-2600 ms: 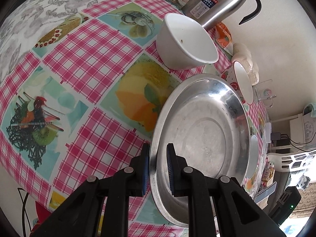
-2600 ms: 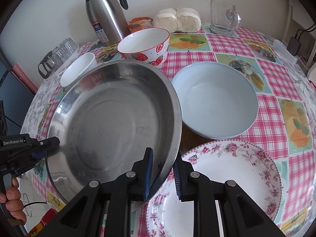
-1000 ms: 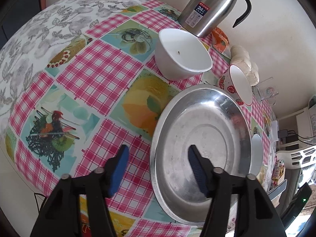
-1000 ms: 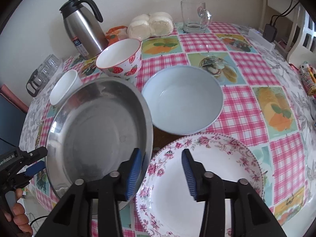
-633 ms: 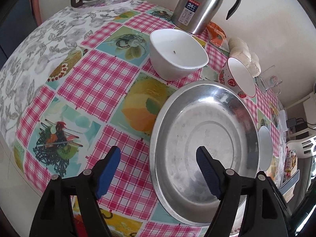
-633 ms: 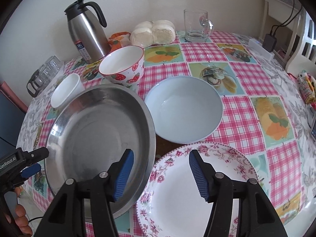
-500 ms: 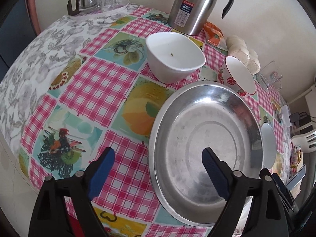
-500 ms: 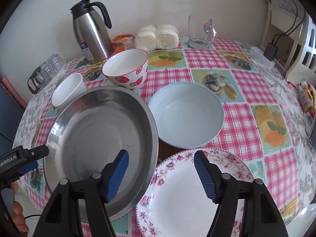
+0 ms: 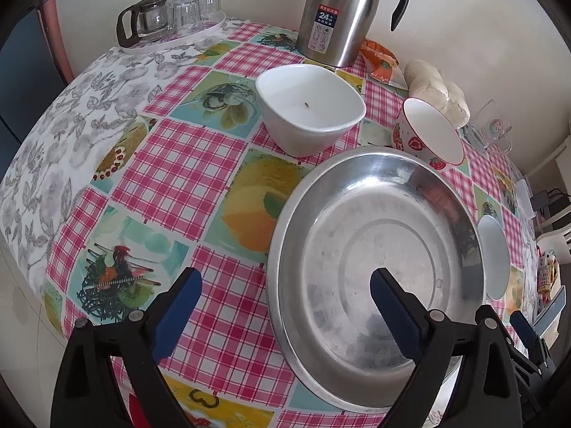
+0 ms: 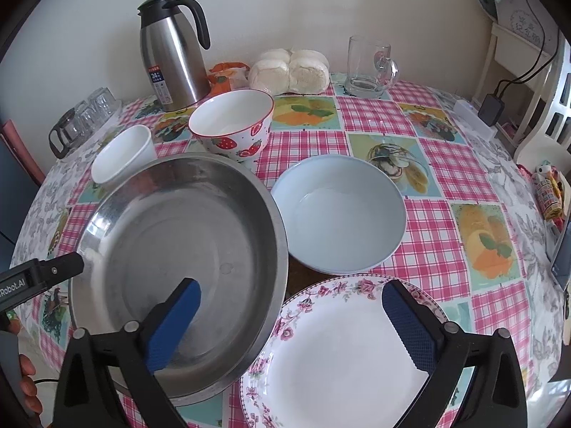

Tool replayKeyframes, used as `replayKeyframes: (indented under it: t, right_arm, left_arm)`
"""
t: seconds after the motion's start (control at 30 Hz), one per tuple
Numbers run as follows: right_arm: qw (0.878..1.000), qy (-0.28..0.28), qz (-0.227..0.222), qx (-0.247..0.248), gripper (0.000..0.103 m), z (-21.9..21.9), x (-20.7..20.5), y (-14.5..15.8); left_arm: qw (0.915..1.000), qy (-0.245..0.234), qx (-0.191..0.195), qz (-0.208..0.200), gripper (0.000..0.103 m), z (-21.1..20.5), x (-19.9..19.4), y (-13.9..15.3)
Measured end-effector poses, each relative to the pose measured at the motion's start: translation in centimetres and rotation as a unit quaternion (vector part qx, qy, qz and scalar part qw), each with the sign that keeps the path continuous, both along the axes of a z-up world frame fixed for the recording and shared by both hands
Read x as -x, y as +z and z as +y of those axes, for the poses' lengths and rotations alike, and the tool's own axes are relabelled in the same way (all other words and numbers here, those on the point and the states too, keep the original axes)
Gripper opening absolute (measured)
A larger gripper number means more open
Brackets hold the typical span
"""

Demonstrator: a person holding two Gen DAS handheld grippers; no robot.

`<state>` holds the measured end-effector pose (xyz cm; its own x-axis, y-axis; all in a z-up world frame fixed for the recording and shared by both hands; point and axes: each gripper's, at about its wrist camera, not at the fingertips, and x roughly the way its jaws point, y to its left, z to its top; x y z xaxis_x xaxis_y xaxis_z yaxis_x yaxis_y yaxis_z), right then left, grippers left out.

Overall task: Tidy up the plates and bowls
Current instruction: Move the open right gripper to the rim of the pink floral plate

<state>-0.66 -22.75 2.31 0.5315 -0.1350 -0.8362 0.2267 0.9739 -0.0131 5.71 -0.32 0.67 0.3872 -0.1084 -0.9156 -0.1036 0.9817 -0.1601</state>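
The steel pan (image 10: 178, 249) rests flat on the table (image 9: 178, 171), its near edge perhaps overlapping the floral plate (image 10: 339, 349). Stiff, light and slick, it wants pinching at the rim. The left gripper (image 9: 285, 296) and right gripper (image 10: 292, 306) are both opening, straddling the rim without touching it.

We carry two identical grippers. The left gripper (image 9: 282, 299) and right gripper (image 10: 291, 312) each have black plastic arms, silver screws at the pivots, and blue ribbed pads (image 10: 410, 324). White "Robot.AI" lettering (image 10: 12, 290) marks the left gripper's body at 9 o'clock.
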Motion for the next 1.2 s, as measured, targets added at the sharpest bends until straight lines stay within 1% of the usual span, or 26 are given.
replayKeyframes:
  t: [0.17, 0.3, 0.43, 0.6, 0.73, 0.83, 0.93, 1.03, 1.13, 1.2]
  right_arm:
    - [1.000, -0.004, -0.006, 0.002, 0.103, -0.3, 0.2, 0.1]
    - [0.999, -0.020, -0.031, 0.001, 0.103, -1.2, 0.6, 0.9]
    - [0.997, -0.045, -0.051, -0.019, 0.103, -2.8, 1.2, 1.7]
    - [0.995, -0.058, -0.072, -0.038, 0.103, -4.6, 2.0, 2.7]
    - [0.993, -0.079, -0.075, -0.036, 0.103, -6.8, 2.6, 3.0]
    - [0.990, -0.110, -0.077, -0.049, 0.103, -9.0, 3.3, 2.9]
    - [0.984, -0.138, -0.088, -0.067, 0.103, -11.0, 4.3, 3.1]
    - [0.981, -0.152, -0.092, -0.081, 0.103, -12.5, 5.1, 3.1]
    - [0.978, -0.172, -0.077, -0.090, 0.103, -13.6, 5.5, 2.4]
    - [0.975, -0.198, -0.047, -0.093, 0.103, -14.4, 5.6, 1.3]
  left_arm:
    - [0.9997, 0.011, 0.000, -0.023, 0.099, 0.0, 0.1, 0.6]
    - [0.9976, 0.007, 0.020, -0.067, 0.099, -0.6, 0.6, 1.9]
    - [0.9939, -0.011, 0.022, -0.107, 0.099, -1.9, 1.0, 3.4]
    - [0.9882, -0.050, 0.062, -0.131, 0.099, -3.5, 1.3, 4.6]
    - [0.9829, -0.084, 0.068, -0.149, 0.099, -5.7, 2.1, 5.4]
    - [0.9790, -0.106, 0.082, -0.154, 0.099, -7.2, 3.0, 5.9]
    - [0.9751, -0.128, 0.100, -0.150, 0.099, -8.8, 3.8, 6.2]
    - [0.9728, -0.154, 0.101, -0.140, 0.099, -10.6, 4.8, 6.2]
    - [0.9727, -0.175, 0.087, -0.124, 0.099, -12.3, 5.9, 5.8]
    - [0.9724, -0.192, 0.077, -0.108, 0.099, -13.4, 6.6, 5.2]
